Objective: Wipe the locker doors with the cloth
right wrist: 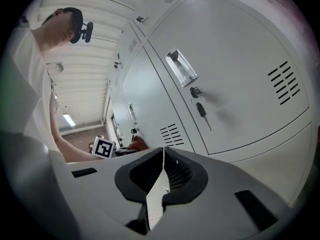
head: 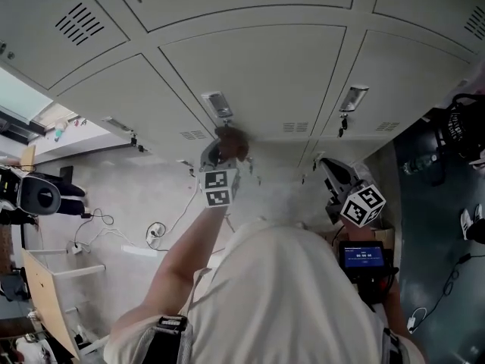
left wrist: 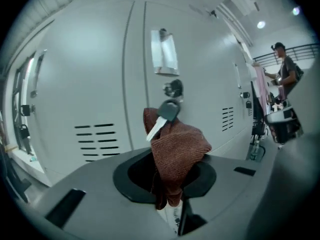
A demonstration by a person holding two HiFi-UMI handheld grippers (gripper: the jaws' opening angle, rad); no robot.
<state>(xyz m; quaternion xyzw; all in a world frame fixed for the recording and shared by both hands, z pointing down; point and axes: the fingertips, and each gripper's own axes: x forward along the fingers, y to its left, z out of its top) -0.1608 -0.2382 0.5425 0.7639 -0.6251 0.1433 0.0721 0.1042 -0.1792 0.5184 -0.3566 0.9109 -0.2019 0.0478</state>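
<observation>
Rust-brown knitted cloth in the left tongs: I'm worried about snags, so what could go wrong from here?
1. The rust-brown knitted cloth, clamped in the left tongs, is right at the black-headed key hanging in the lock of the grey locker door; its weave could catch and tug it.
2. The cloth is bunched, so it may wipe only a narrow strip.

Cloth [left wrist: 179, 149] is looking coarse, knitted, matt; locker door [left wrist: 85, 69] behind cloth is showing smooth satin painted metal; key [left wrist: 163, 118] is showing shiny metal blade.

Locker room: rows of grey vented metal lockers [head: 254, 74], keys [right wrist: 201, 110] in locks.
</observation>
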